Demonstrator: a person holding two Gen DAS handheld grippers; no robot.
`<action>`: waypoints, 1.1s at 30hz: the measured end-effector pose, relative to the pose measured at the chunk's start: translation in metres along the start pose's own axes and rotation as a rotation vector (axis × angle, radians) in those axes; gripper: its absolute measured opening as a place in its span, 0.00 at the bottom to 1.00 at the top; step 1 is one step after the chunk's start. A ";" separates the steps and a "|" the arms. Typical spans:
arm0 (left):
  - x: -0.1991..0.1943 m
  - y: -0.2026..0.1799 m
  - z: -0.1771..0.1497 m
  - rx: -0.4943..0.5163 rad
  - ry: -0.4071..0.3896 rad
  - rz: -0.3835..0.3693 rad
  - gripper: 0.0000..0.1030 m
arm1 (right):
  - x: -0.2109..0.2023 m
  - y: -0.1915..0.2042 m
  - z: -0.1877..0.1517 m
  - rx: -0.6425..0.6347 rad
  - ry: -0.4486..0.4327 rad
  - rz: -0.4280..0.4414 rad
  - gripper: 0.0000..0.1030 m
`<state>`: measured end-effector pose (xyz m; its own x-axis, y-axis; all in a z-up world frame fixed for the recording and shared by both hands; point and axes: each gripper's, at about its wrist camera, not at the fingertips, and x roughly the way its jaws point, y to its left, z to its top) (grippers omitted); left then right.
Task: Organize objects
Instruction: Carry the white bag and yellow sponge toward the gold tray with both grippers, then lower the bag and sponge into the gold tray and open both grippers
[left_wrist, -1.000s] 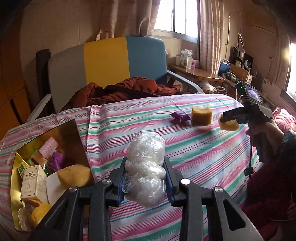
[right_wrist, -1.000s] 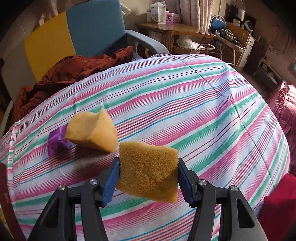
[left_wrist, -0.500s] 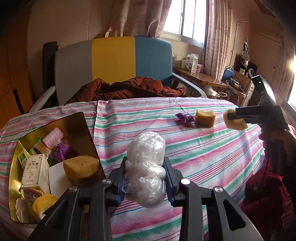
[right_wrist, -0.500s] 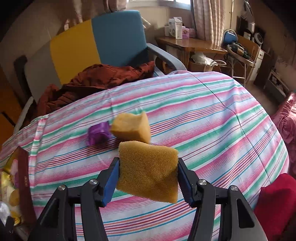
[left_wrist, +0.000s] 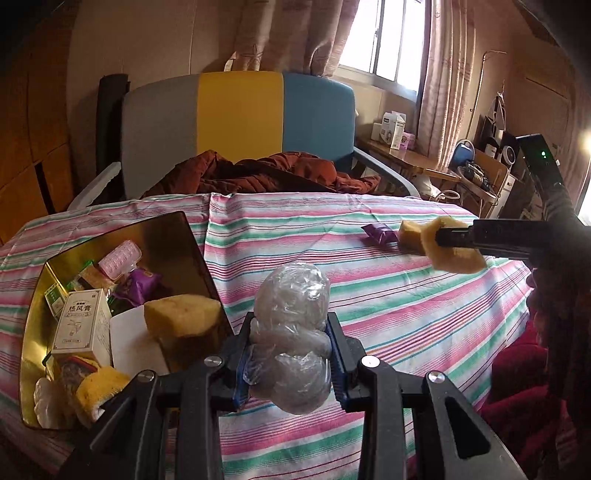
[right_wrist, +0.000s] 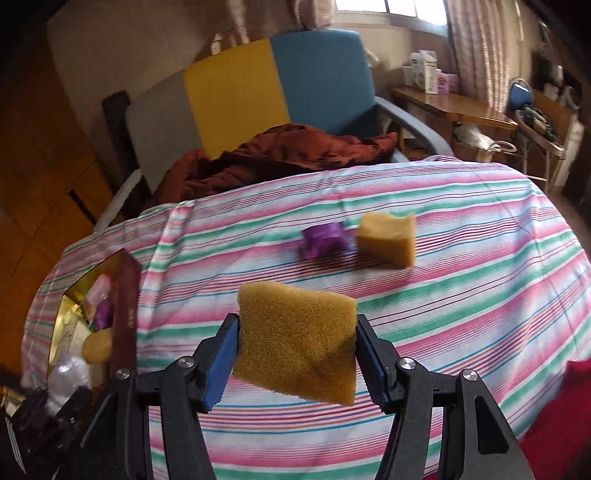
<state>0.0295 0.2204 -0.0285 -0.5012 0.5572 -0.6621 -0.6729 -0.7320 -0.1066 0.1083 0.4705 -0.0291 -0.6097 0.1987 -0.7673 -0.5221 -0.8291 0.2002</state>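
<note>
My left gripper is shut on a crumpled clear plastic bundle, held above the striped tablecloth just right of the open gold box. The box holds several items: a white carton, sponges and purple packets. My right gripper carries a yellow-brown sponge in the air over the table. Its jaws are opening slightly, with the pads still against the sponge. A second sponge and a purple packet lie on the cloth beyond it. The gold box sits to its lower left.
A grey, yellow and blue chair with a rust-brown garment stands behind the table. A wooden side table with cartons is at the back right. Red cloth lies off the table's right edge.
The right gripper has lifted the sponge and swung left, so the gold box now shows in its view. The left gripper drifted slightly with the plastic bundle still held.
</note>
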 end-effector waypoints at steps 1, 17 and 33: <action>-0.001 0.002 -0.001 -0.004 -0.001 0.002 0.33 | 0.001 0.007 -0.002 -0.011 0.006 0.014 0.60; -0.052 0.102 -0.013 -0.229 -0.056 0.098 0.33 | 0.032 0.144 -0.024 -0.266 0.109 0.282 0.60; -0.074 0.214 -0.027 -0.437 -0.080 0.265 0.34 | 0.049 0.248 -0.032 -0.440 0.148 0.411 0.61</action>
<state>-0.0630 0.0117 -0.0219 -0.6753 0.3463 -0.6512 -0.2359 -0.9380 -0.2541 -0.0315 0.2580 -0.0364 -0.6034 -0.2314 -0.7631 0.0522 -0.9664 0.2518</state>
